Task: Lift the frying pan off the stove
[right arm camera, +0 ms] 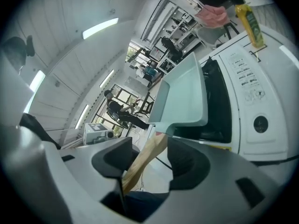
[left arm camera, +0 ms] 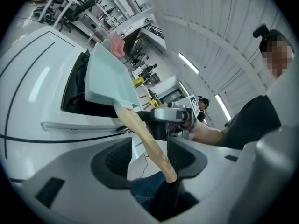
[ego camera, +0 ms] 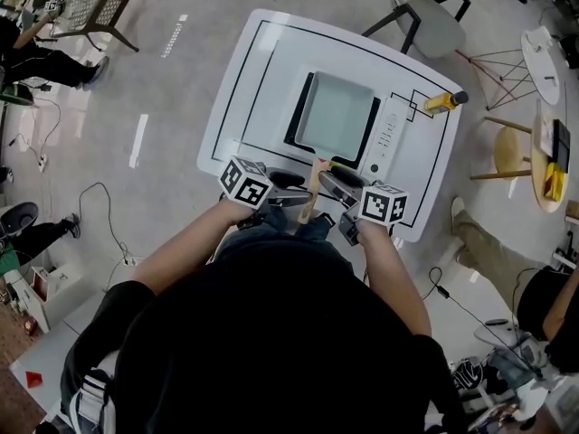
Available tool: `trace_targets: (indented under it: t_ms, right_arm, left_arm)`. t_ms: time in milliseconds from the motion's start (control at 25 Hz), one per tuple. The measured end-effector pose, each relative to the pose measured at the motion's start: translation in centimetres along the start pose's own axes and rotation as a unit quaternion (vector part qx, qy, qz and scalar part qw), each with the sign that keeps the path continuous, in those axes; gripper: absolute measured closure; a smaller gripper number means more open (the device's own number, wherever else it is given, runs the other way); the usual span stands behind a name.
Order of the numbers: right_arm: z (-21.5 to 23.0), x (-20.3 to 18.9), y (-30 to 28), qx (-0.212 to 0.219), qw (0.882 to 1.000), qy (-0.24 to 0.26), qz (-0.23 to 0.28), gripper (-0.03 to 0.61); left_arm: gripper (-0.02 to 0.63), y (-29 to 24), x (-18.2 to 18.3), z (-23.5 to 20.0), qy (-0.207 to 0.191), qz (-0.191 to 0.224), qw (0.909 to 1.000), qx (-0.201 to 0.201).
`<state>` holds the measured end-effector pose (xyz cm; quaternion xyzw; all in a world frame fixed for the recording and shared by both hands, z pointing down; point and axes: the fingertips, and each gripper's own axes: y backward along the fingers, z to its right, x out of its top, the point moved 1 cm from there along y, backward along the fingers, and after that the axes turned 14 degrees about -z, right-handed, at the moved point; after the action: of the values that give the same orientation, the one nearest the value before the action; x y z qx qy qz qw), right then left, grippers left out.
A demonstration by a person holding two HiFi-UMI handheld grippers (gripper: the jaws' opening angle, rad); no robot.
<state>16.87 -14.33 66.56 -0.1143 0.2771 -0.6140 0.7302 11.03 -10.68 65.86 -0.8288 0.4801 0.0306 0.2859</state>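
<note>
Left gripper and right gripper: jaws spread, pads not pressing. The wooden handle runs between both pairs of jaws and overhangs the near edge of the table.

Ahead of the jaws, the square frying pan sits flat on the stove.

Expected handling: rigid, moderately heavy, weighted away from the grip. The smooth, tapered wood may twist. Clamp the handle close to the pan body.

Clearance: control panel just right of the pan, yellow bottle farther right, open room above.

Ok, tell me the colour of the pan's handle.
The handle is pale wood-tan; left gripper view shows it best.
</note>
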Motion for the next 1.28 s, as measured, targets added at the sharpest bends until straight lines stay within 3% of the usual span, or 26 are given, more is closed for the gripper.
trace_targets:
  t_ms: [680,1280]
  right_arm:
    - [0.6,-0.8,-2.6,0.069,0.996,-0.056,-0.009,0.318]
    - [0.6,-0.2,-4.3,0.131,0.986,-0.104,-0.008,0.316]
  left_arm:
    - [0.374,-3.0,-0.8,0.5,0.028,-0.025,0.9979,-0.053]
    - [0.437,-4.6,-0.8,0.9,0.025,-0.044,0.9958,-0.077]
